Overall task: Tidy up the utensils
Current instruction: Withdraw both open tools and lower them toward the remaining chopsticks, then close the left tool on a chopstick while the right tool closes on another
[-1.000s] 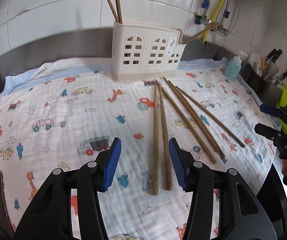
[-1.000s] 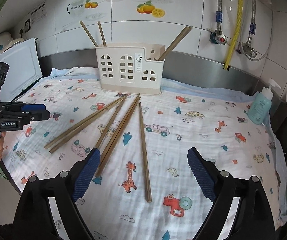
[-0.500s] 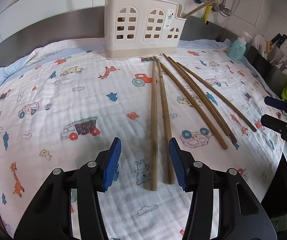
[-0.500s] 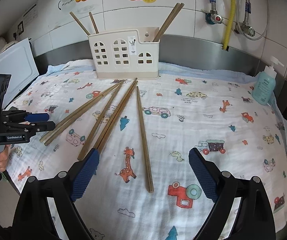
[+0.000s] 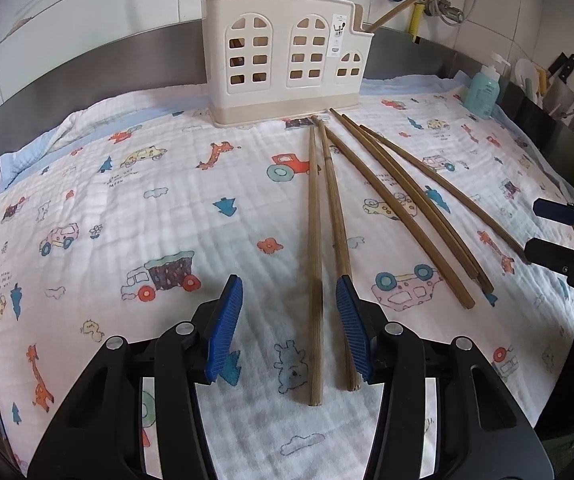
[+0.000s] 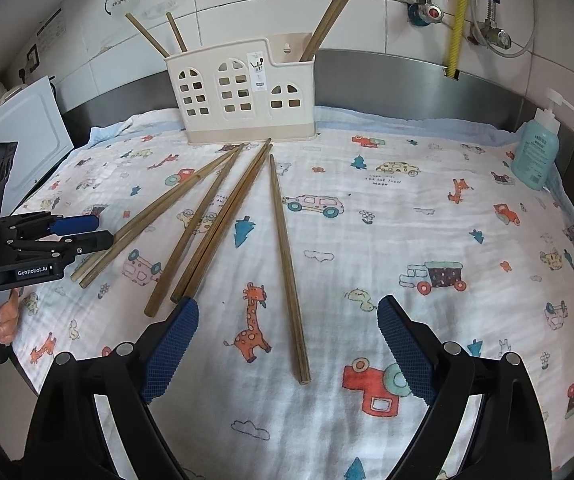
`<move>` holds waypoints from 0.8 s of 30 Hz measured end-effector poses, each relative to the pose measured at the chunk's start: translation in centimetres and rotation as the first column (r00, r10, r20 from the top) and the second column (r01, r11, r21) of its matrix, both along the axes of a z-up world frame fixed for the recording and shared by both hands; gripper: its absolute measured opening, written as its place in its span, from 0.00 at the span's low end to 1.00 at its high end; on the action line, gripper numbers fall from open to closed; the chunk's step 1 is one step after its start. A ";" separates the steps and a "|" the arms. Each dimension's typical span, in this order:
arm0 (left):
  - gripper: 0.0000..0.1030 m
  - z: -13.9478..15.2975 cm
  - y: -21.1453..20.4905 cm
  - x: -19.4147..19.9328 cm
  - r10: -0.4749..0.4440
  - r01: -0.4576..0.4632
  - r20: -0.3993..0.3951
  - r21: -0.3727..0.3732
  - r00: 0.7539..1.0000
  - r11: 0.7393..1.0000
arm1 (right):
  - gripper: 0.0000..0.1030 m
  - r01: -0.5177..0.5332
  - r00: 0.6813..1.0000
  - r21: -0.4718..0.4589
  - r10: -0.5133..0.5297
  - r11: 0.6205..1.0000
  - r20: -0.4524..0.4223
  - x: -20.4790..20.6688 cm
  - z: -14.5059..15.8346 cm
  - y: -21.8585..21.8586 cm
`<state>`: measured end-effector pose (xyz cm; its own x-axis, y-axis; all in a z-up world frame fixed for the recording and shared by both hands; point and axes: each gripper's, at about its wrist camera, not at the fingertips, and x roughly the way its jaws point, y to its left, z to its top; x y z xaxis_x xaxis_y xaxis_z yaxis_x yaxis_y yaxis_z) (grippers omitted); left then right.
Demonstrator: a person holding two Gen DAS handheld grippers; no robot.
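- Printed cloth (image 5: 135, 216): soft crinkled white muslin with cartoon cars, giraffes, trees; covers the whole counter, blue edge at the back.
- Utensil holder (image 5: 287, 56): cream plastic box, arched window cut-outs, stepped top, darker base band; stands at the cloth's back edge against the steel backsplash. Chopsticks stick up from its left and right compartments; in the left view the left ones are cut off by the frame.
- Left gripper (image 5: 289, 324): black plastic, ribbed blue pads, jaws spread apart, holding nothing. Low over the near ends of two chopsticks; one stick (image 5: 315, 264) lies between the pads, the other (image 5: 337, 220) runs just beside the right pad, contact unclear.
- Right gripper (image 6: 287, 344): black, blue cross-hatched pads, wide apart and empty, a single chopstick (image 6: 285, 256) lying between them on the cloth.
- Loose chopsticks (image 6: 207, 220): long thin brown wood, six fanned out from the holder's front.
- Soap bottle (image 6: 535, 148): teal pump bottle at the right cloth edge; label unreadable.
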<state>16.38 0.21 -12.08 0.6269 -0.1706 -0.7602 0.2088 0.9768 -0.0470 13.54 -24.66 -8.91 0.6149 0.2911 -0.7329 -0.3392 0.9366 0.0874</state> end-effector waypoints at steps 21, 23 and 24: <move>0.21 -0.1 -1.0 0.0 -0.041 0.041 0.019 0.012 0.999 0.999 | 0.55 -0.018 0.999 0.008 0.018 1.000 -0.050 0.6 -1.1 0.6; 0.21 -0.2 -1.0 0.0 -0.045 0.045 0.014 0.004 0.999 0.999 | 0.47 -0.017 0.998 0.011 0.018 1.000 -0.055 0.7 -1.3 0.6; 0.21 -0.3 -1.1 0.0 -0.046 0.046 0.012 0.005 0.999 0.999 | 0.45 -0.017 0.998 0.012 0.018 1.000 -0.058 0.8 -1.4 0.5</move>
<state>16.36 -0.86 -12.38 0.6280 -0.1958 -0.7532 0.2540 0.9664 -0.0394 14.30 -24.13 -10.31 0.5665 0.3101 -0.7635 -0.3495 0.9294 0.1182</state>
